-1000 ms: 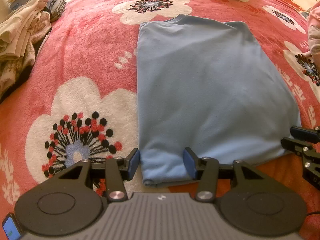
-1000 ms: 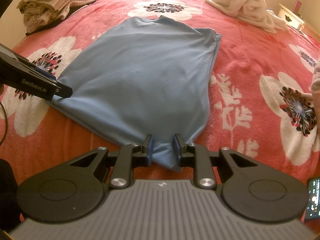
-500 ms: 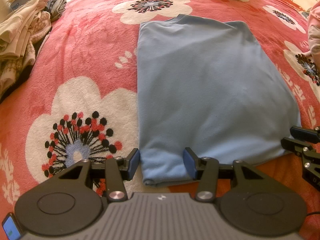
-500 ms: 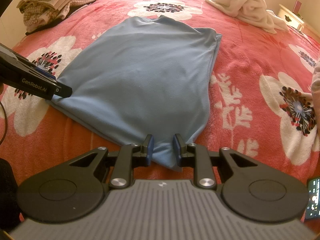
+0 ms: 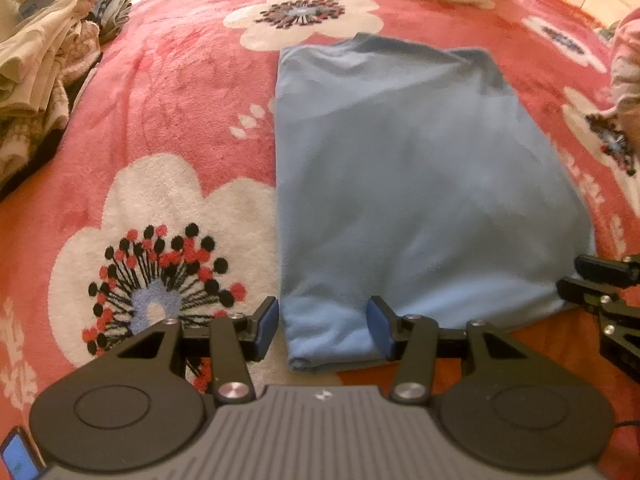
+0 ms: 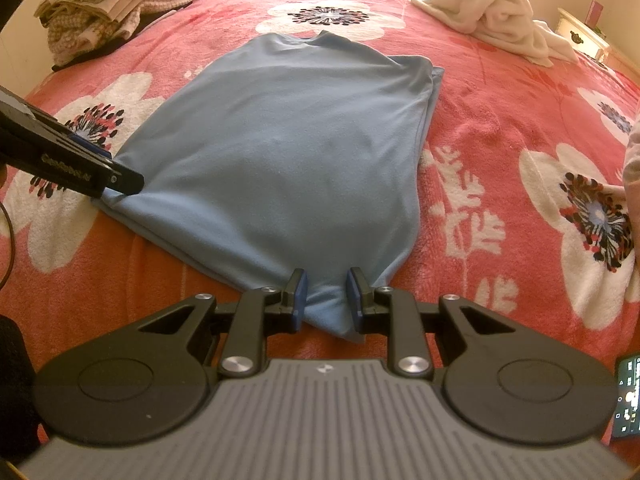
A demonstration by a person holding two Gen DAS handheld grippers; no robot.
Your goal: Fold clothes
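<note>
- Two grippers sit at the near hem of a light-blue shirt, which lies flat in the middle of a red flowered bed blanket, collar at the far end.
- At the near left corner, the left gripper has its fingers spread wide, one on each side of the corner; neither pad visibly pinches the cloth.
- At the near right corner, the right gripper has its fingers at a narrower gap around the cloth, but the pads do not look pressed together, so I judge it unclamped.
- Progress, as I judge it: the sleeves seem already tucked in, leaving a long rectangle; the fold of hem toward collar is not yet done.
- Only the right wrist view shows the doubled layers along the shirt's right edge, a cream towel far right, and most of the stack of clothes far left.
- Only the left wrist view shows the left fingers' gap; the other view shows them side-on.
</note>
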